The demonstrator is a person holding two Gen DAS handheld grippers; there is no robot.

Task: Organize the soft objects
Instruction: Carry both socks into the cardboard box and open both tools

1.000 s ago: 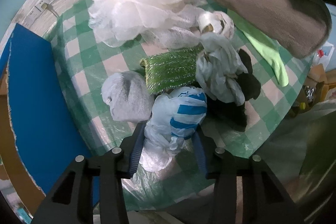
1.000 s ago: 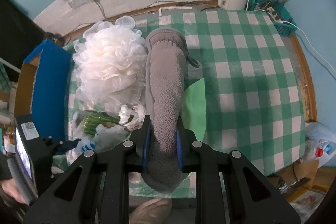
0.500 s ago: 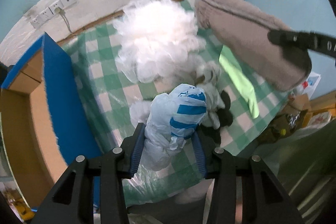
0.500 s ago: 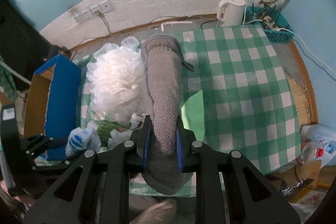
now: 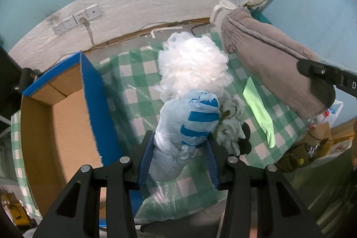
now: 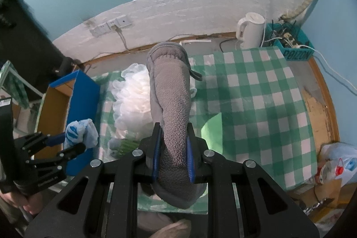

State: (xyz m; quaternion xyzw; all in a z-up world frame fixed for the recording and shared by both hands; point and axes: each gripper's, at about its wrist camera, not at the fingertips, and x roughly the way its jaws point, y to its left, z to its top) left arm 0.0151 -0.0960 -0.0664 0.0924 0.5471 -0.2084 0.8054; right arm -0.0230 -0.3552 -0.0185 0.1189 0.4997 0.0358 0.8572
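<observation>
Crumpling between the left gripper (image 5: 179,156) fingers, a pale plastic bag (image 5: 187,131) with blue stripes is clamped above the checked tablecloth (image 5: 138,90); the right gripper (image 6: 173,156) pinches a grey fleece mitt (image 6: 171,90). White mesh pouf (image 5: 193,68) at 12 o'clock, blue-edged cardboard box (image 5: 67,115) at 9 o'clock, green cloth (image 5: 260,113) at 3 o'clock

The bath pouf (image 5: 193,64) is covered at its 6 o'clock edge by the striped plastic bag (image 5: 189,126). In the right wrist view, the grey fleece slipper (image 6: 171,104) hides most of the green cloth (image 6: 213,133). Basket lettering (image 6: 296,54) at 2 o'clock is too small to read. The cardboard box (image 5: 55,126) is cut off at 8 o'clock.
</observation>
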